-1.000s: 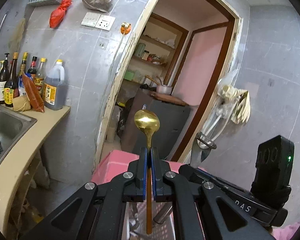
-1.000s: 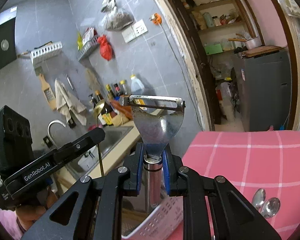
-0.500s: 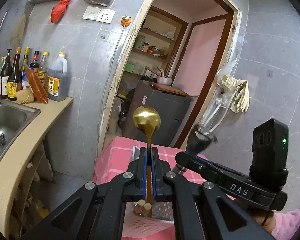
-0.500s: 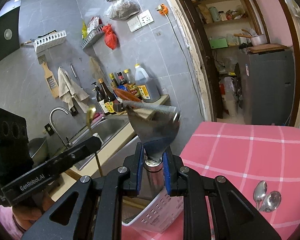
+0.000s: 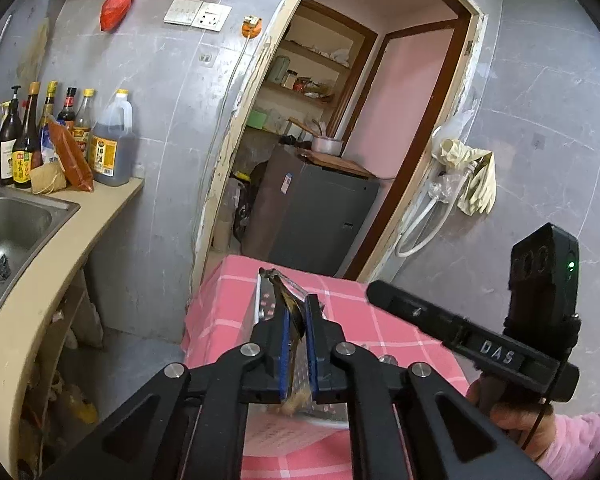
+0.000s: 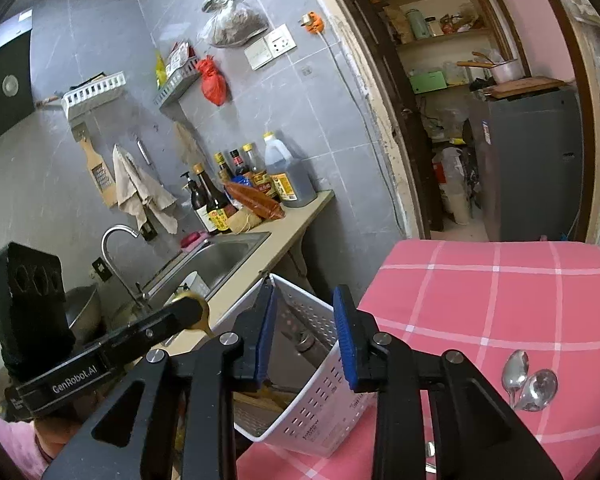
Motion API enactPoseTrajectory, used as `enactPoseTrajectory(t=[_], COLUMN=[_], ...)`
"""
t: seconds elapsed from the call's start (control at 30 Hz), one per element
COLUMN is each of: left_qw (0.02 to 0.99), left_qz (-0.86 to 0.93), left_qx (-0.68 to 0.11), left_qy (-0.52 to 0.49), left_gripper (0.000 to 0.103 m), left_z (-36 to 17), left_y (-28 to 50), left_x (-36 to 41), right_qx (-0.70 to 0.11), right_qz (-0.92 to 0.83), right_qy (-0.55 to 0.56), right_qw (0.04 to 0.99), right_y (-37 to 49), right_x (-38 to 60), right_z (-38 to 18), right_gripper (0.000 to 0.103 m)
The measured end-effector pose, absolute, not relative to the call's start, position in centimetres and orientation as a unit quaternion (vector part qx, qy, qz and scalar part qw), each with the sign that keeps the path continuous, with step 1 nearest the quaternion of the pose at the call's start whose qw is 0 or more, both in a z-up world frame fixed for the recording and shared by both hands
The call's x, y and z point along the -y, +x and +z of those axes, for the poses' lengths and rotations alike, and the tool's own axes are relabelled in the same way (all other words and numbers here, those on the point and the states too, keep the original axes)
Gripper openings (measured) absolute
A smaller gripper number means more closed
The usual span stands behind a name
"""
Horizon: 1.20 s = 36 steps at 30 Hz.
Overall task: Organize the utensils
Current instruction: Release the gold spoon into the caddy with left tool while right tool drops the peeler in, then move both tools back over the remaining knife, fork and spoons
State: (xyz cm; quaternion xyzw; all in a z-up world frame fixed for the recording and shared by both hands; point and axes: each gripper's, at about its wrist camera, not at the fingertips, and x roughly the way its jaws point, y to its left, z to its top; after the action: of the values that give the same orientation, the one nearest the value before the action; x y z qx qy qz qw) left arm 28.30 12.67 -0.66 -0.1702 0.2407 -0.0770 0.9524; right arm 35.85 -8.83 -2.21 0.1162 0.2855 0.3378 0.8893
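My left gripper [image 5: 296, 304] hangs over the white perforated basket [image 5: 265, 300] and its jaws are opening. The gold spoon [image 5: 280, 284] is a blur between the pads, sunk low and slipping. From the right wrist view, the left gripper [image 6: 180, 314] shows side-on with the gold spoon [image 6: 205, 314] bowl at its tip. My right gripper [image 6: 304, 300] is above the basket [image 6: 332, 392], jaws opening, nothing between the pads. The steel toothed scraper [image 6: 302, 340] lies inside the basket below it. The right gripper [image 5: 380, 292] is close on the right.
The basket sits at the corner of a table with a pink checked cloth [image 6: 480, 292]. Two silver spoons [image 6: 528, 380] lie on the cloth at right. Wooden chopsticks [image 6: 260, 396] are in the basket. A sink [image 6: 216, 260] and a counter with bottles [image 6: 252, 184] stand left, a doorway behind.
Both grippers came down over the basket. The right jaws let go of the scraper, which dropped into the basket. The left jaws parted and the gold spoon slid down between them.
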Motion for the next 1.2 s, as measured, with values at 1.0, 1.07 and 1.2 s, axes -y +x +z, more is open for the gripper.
enactPoseTrajectory(t=[1.0, 1.07, 1.2], left_qw=[0.982, 0.983, 0.983], left_qz=[0.041, 0.041, 0.043], left_qx=[-0.169, -0.166, -0.167], left_qy=[-0.072, -0.068, -0.064], left_gripper=[0.103, 0.103, 0.103], left_z=[1.6, 1.5, 0.9], left_y=[21.3, 20.7, 19.7], left_x=[-5.5, -4.5, -2.6], right_qx=[-0.205, -0.209, -0.229], right_qz=[0.148, 0.142, 0.133], right_qy=[0.049, 0.045, 0.038], right_qw=[0.966, 0.966, 0.963], right_y=[26.7, 26.2, 25.6], right_x=[20.1, 21.0, 23.2], right_z=[0.8, 0.7, -0.1], right_gripper=[0.102, 0.102, 0.102])
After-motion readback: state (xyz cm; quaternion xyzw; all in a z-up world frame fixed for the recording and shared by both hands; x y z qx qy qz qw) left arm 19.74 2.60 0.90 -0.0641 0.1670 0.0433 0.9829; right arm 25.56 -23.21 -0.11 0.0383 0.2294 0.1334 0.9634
